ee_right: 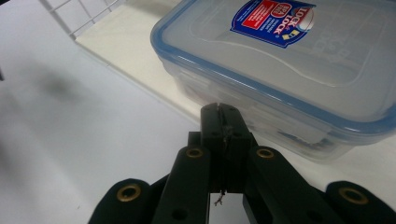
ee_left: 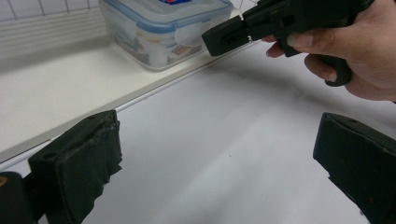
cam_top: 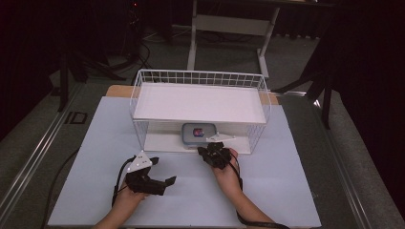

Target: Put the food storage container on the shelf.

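Observation:
A clear plastic food box (cam_top: 198, 133) with a blue-rimmed lid and a red and blue label sits on the lower board (cam_top: 162, 141) of a white wire rack. My right gripper (cam_top: 212, 150) is just in front of it, shut with nothing between its jaws. In the right gripper view the shut tip (ee_right: 222, 122) stands close before the box's near wall (ee_right: 289, 65); I cannot tell if it touches. My left gripper (cam_top: 162, 172) rests lower left on the table, open and holding nothing. Its view (ee_left: 217, 158) looks across at the box (ee_left: 163, 28) and the right gripper (ee_left: 261, 23).
The wire rack (cam_top: 200, 76) has an upper white shelf (cam_top: 198, 102) with nothing on it, roofing the box. The rack stands on a white tabletop (cam_top: 282, 186). Dark floor, cables and a desk frame (cam_top: 229, 24) lie beyond the table.

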The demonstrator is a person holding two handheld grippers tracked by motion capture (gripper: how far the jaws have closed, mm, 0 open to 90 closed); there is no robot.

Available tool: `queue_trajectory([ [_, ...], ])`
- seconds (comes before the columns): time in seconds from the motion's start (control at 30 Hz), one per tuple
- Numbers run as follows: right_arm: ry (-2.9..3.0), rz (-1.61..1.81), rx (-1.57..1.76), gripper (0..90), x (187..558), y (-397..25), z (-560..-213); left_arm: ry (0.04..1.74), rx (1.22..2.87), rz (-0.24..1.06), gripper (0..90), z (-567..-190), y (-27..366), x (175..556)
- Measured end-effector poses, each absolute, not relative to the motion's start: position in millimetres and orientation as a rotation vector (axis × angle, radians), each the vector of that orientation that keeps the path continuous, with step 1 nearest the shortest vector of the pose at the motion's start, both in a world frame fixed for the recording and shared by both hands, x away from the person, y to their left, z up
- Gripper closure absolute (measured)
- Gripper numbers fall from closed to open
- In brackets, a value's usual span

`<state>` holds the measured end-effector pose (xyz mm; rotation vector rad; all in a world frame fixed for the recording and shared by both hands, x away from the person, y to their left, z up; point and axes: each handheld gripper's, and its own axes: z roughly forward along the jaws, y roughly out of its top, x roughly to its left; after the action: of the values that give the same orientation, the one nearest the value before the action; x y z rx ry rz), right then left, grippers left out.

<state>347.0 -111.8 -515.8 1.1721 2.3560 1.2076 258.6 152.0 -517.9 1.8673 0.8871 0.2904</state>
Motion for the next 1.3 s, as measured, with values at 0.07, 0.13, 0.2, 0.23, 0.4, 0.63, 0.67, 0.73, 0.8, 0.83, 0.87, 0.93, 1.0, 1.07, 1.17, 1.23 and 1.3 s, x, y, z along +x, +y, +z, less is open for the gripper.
queue_trajectory([
  [0.07,2.351,1.197,1.167,89.6,352,-109,-516,0.889,1.868,0.295,2.0,-518,153,259],
  [0.13,2.342,1.189,1.165,89.6,355,-108,-516,0.886,1.867,0.297,2.0,-518,153,259],
  [0.2,2.336,1.194,1.169,89.6,358,-106,-516,0.886,1.869,0.295,2.0,-518,154,259],
  [0.23,2.336,1.199,1.18,89.6,359,-105,-516,0.887,1.869,0.299,2.0,-518,155,259],
  [0.4,2.332,1.198,1.15,89.6,364,-97,-516,0.895,1.869,0.301,2.0,-518,157,259],
  [0.63,2.309,1.193,1.165,88.6,371,-91,-519,0.886,1.859,0.301,2.0,-517,158,258],
  [0.67,2.307,1.19,1.164,88.6,373,-91,-519,0.88,1.857,0.306,2.0,-517,158,258],
  [0.73,2.299,1.178,1.153,88.6,374,-89,-518,0.88,1.861,0.307,2.0,-517,158,258],
  [0.8,2.295,1.168,1.137,88.6,376,-87,-518,0.882,1.862,0.306,2.0,-518,158,258],
  [0.83,2.293,1.173,1.142,88.6,377,-86,-519,0.882,1.866,0.305,2.0,-518,158,258],
  [0.87,2.293,1.166,1.143,88.6,377,-85,-519,0.883,1.86,0.306,2.0,-518,158,258],
  [0.93,2.294,1.153,1.148,88.7,378,-83,-519,0.883,1.865,0.305,2.0,-517,158,258],
  [1.0,2.288,1.155,1.166,88.7,379,-83,-518,0.882,1.855,0.303,2.0,-517,159,258],
  [1.07,2.28,1.174,1.154,88.7,379,-85,-517,0.878,1.852,0.302,2.0,-517,159,258],
  [1.17,2.281,1.195,1.146,88.7,374,-87,-515,0.87,1.84,0.302,2.0,-516,159,258],
  [1.23,2.281,1.198,1.128,88.6,371,-89,-513,0.863,1.838,0.303,2.0,-515,159,258],
  [1.3,2.266,1.208,1.137,88.5,367,-92,-512,0.86,1.842,0.304,2.0,-515,158,257],
])
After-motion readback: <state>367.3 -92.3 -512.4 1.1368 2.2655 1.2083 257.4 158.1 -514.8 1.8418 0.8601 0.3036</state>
